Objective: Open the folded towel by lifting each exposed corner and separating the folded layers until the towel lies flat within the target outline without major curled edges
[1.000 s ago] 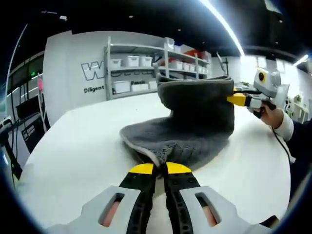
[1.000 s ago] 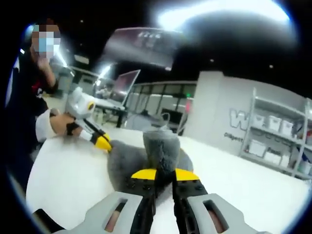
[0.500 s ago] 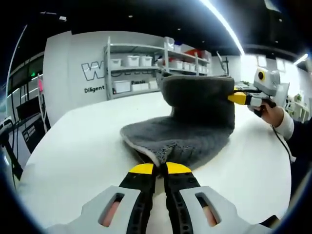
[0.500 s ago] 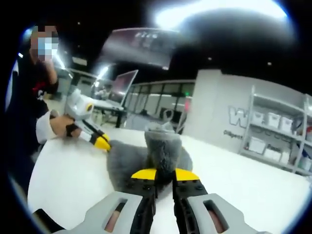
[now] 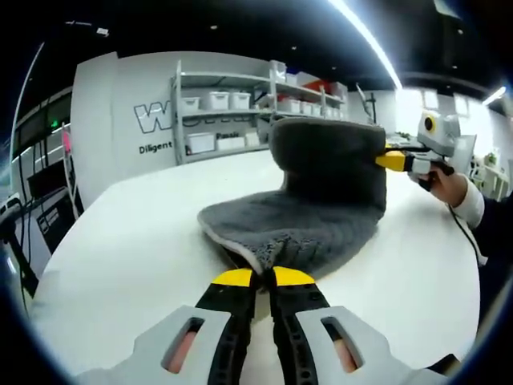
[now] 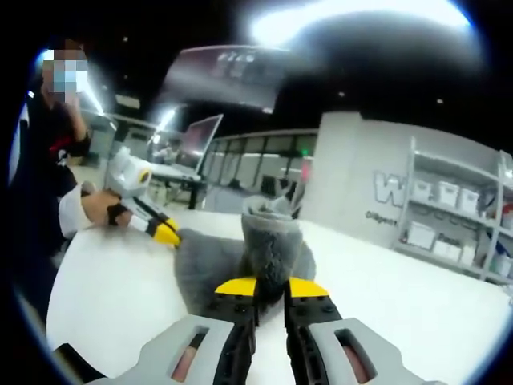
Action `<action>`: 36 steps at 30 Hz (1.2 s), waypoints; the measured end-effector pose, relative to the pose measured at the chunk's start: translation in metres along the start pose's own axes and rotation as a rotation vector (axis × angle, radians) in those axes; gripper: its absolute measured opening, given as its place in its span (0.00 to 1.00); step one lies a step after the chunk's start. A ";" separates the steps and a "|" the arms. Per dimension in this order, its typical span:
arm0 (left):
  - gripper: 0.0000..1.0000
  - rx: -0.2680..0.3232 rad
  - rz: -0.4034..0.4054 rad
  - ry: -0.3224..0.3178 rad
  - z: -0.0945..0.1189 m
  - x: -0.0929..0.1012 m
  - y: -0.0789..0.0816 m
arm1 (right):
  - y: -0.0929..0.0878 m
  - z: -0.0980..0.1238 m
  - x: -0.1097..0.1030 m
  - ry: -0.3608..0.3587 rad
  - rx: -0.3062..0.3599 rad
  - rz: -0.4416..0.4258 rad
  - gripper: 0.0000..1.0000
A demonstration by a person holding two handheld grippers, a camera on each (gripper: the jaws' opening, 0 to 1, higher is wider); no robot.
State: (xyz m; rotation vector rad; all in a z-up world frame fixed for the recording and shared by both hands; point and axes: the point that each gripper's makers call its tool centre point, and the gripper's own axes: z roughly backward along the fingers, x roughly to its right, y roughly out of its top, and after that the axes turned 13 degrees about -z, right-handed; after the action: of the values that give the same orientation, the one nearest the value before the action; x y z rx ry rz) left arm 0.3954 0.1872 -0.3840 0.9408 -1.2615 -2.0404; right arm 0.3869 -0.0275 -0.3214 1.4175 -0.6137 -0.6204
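— Left gripper view first: what sits where?
— A white bench (image 5: 120, 249) carries the grey towel (image 5: 296, 224); behind stands a shelf (image 5: 232, 104) of white bins (image 5: 216, 100), contents unreadable.
— And the tools?
— The left gripper (image 5: 264, 278) is pinched onto the towel's near edge. The right gripper (image 5: 390, 163) clamps a far corner, holding that layer raised above the bench.

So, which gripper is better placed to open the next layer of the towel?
Probably the right gripper: it holds a towel corner raised off the table and can carry it outward. The left gripper pins the low edge as an anchor.
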 end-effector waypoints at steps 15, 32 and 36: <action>0.07 -0.001 -0.031 0.008 0.002 0.008 0.002 | 0.001 0.001 -0.002 0.036 0.018 -0.091 0.03; 0.07 -0.014 -0.018 0.008 0.003 0.010 0.001 | -0.004 0.015 0.004 -0.006 0.006 -0.108 0.03; 0.07 -0.015 -0.020 0.008 0.003 0.011 0.000 | -0.006 0.018 0.005 -0.016 0.003 -0.099 0.03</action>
State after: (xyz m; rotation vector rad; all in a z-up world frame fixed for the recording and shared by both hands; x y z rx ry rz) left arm 0.3867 0.1805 -0.3859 0.9576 -1.2358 -2.0567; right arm 0.3778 -0.0438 -0.3258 1.4531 -0.5597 -0.7094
